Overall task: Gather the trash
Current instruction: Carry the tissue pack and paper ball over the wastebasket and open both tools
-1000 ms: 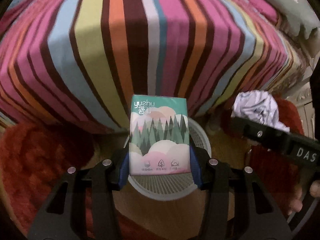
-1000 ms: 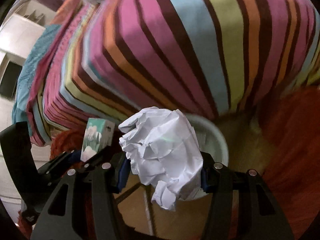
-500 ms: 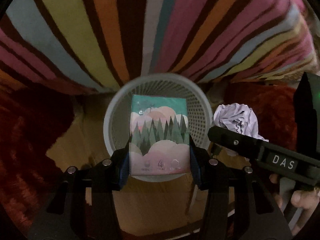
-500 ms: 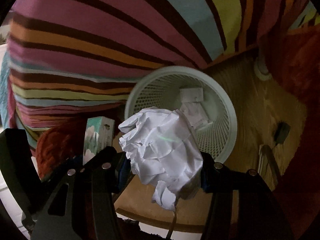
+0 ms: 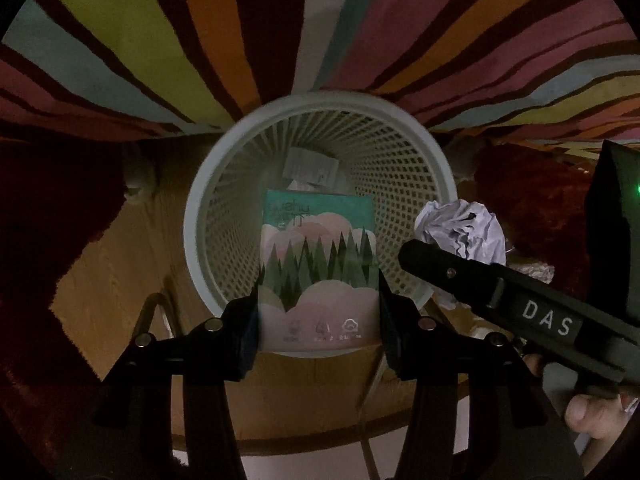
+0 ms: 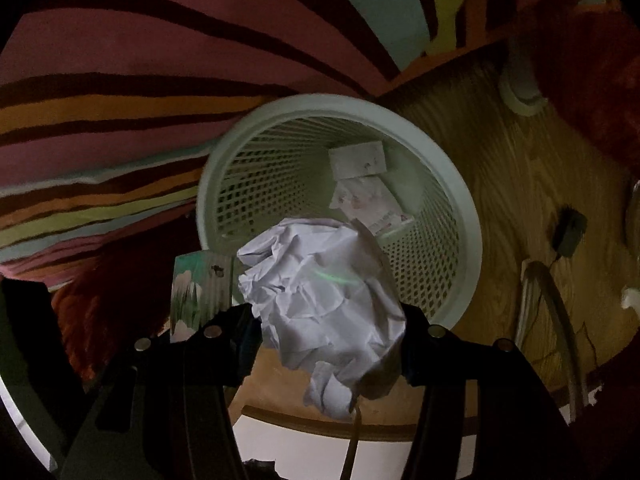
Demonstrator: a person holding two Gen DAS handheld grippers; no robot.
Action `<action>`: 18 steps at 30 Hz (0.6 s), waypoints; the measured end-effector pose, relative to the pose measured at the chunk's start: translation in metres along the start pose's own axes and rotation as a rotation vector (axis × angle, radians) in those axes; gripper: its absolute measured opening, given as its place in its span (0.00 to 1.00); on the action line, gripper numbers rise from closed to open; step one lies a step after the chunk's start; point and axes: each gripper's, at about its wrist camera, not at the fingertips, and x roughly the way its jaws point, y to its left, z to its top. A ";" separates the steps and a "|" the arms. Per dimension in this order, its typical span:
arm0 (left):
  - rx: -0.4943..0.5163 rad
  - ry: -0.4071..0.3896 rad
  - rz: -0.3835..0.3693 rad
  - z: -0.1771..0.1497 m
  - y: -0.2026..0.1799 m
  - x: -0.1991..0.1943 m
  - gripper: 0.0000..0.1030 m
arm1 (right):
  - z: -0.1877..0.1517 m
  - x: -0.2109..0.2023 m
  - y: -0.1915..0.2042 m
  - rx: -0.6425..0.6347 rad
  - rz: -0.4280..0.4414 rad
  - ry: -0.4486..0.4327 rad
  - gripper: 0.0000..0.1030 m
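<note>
My left gripper (image 5: 318, 312) is shut on a tissue pack (image 5: 318, 276) printed with green trees and pink clouds, held upright over the mouth of a white mesh waste basket (image 5: 400, 152). My right gripper (image 6: 328, 328) is shut on a crumpled white paper ball (image 6: 320, 296), just above the near rim of the same basket (image 6: 440, 248). In the left wrist view the paper ball (image 5: 464, 232) and the right gripper's black body show at the right, beside the basket. The tissue pack (image 6: 200, 292) appears at the left of the right wrist view. Several paper scraps (image 6: 360, 184) lie inside the basket.
A bed with a multicoloured striped cover (image 5: 320, 32) hangs just behind the basket. Red shaggy rugs (image 5: 36, 240) lie on the wooden floor (image 6: 520, 184) on both sides. A black plug (image 6: 568, 232) and pale cables (image 6: 552, 308) lie on the floor at the right.
Both grippers have sunk and tipped downward toward the basket, each keeping its load. The basket's inside now fills the middle of both views where the bed cover did before.
</note>
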 end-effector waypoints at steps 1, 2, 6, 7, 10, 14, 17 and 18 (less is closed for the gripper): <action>0.000 0.006 0.002 0.002 0.000 0.002 0.48 | 0.001 0.002 -0.001 0.006 -0.003 0.004 0.50; 0.001 0.012 0.005 0.002 0.000 0.005 0.48 | 0.001 0.003 -0.002 0.010 -0.005 0.008 0.50; 0.001 0.026 0.016 0.005 -0.004 0.012 0.48 | 0.003 0.009 0.000 0.007 -0.007 0.023 0.51; 0.000 0.030 0.018 0.005 -0.005 0.013 0.48 | 0.003 0.010 0.001 0.006 -0.007 0.025 0.51; -0.006 0.052 0.016 0.008 -0.005 0.018 0.49 | 0.004 0.012 0.002 0.009 0.003 0.036 0.52; -0.019 0.074 0.020 0.009 -0.004 0.023 0.76 | 0.006 0.016 -0.004 0.049 0.015 0.033 0.82; -0.043 0.080 0.023 0.011 -0.001 0.025 0.85 | 0.009 0.017 -0.013 0.106 0.011 0.027 0.92; -0.054 0.082 0.016 0.011 0.001 0.026 0.85 | 0.009 0.018 -0.016 0.118 0.006 0.032 0.93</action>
